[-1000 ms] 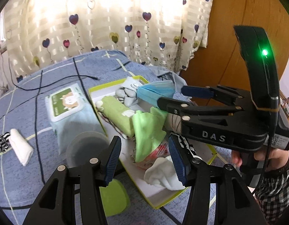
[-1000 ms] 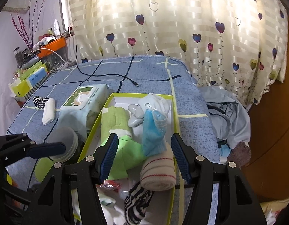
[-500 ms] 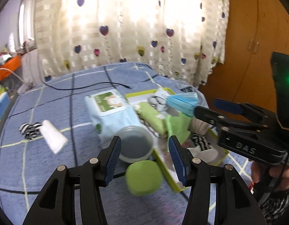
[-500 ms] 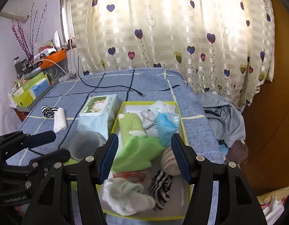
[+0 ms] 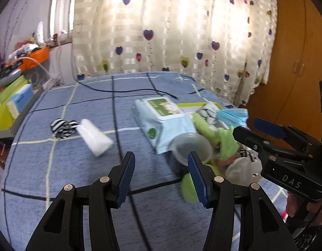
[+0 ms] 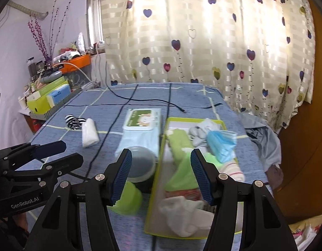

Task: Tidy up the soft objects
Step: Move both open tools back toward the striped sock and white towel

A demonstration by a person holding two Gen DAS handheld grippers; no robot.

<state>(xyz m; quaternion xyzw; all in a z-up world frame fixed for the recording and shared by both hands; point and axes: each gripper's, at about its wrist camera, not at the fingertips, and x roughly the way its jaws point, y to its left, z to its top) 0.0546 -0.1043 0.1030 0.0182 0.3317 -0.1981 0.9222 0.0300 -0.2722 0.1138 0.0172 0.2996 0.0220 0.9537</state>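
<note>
A yellow-green box (image 6: 221, 123) on the blue bedspread holds soft things: green cloths (image 6: 179, 142), a blue face mask (image 6: 221, 144), grey and white socks (image 6: 181, 213), a rolled striped sock. It also shows in the left wrist view (image 5: 194, 104). Left of it lie a rolled white cloth (image 5: 96, 138) (image 6: 88, 135) and a black-and-white striped sock (image 5: 61, 128) (image 6: 74, 121). My left gripper (image 5: 161, 175) is open and empty above the bedspread, near the white cloth. My right gripper (image 6: 161, 177) is open and empty above the box's left edge.
A wet-wipes pack (image 6: 142, 127) lies beside the box, with a clear plastic tub (image 6: 140, 163) and a green cup (image 6: 127, 198) in front of it. Black cables (image 5: 115, 113) cross the bedspread. Boxes and clutter stand at the left (image 6: 48, 96). A wooden wardrobe (image 5: 296, 62) is at the right.
Both grippers have pulled back and up from the box. The left gripper has swung left toward the white cloth and striped sock. Both stayed open and empty.
</note>
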